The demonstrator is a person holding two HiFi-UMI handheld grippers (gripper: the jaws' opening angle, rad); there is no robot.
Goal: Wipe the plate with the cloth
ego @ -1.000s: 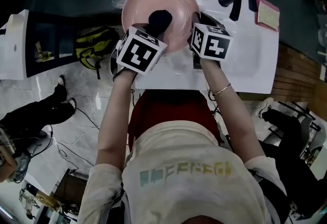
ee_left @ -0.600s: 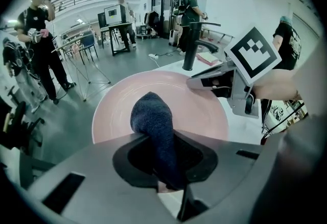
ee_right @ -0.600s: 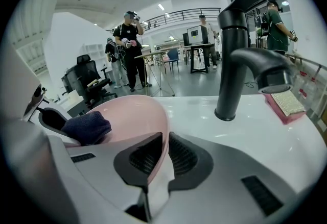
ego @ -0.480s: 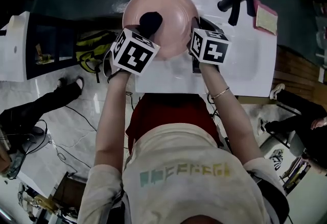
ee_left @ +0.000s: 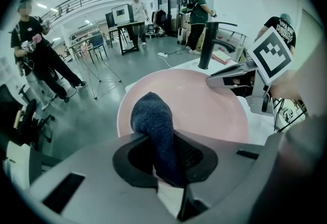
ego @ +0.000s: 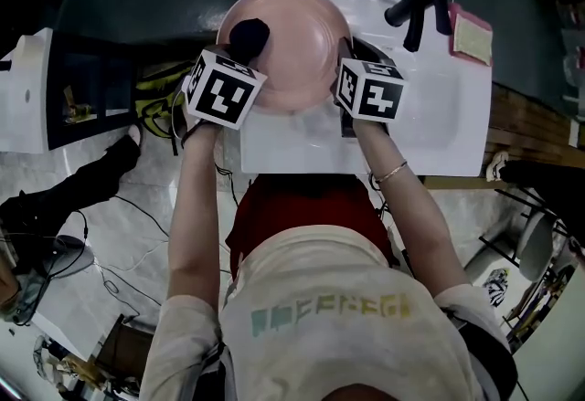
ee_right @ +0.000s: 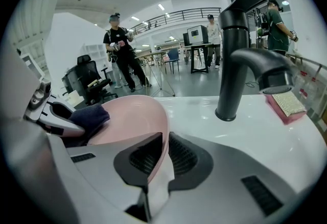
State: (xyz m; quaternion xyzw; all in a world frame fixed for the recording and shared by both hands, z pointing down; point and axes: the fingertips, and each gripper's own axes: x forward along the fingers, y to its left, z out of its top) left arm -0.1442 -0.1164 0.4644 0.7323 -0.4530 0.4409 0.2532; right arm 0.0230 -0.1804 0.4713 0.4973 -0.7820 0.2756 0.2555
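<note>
Two grippers: both are hand-held and both are clamped, each on its own thing, above a white moulded sink counter [ego: 439, 116].
Left gripper [ee_left: 166, 167]: its jaws are closed on a dark blue terry cloth [ee_left: 152, 118], which rises out of them as a rounded wad.
Cloth position: the wad lies directly ahead of the left gripper, over the near left part of the plate's face. It looks to be touching, though contact cannot be told for certain.
Plate: a round, shallow, pale pink plate [ego: 297, 38] sits between the two grippers, its hollow side facing up.
Right gripper [ee_right: 161, 159]: its jaws are pinched on the plate's right rim, which stands edge-on between them, so this gripper steadies the plate.
Beyond the right gripper: a black tap [ee_right: 237, 59] stands on the counter, and further right lies a pink sponge-like pad [ee_right: 287, 103].
Progress: wiping appears to be under way, with the cloth at the left side. The pink face shows no marks or streaks, so how much has been wiped cannot be read.
Left to do: probably sweeping the cloth across the face towards the right gripper while the rim grip holds.
</note>
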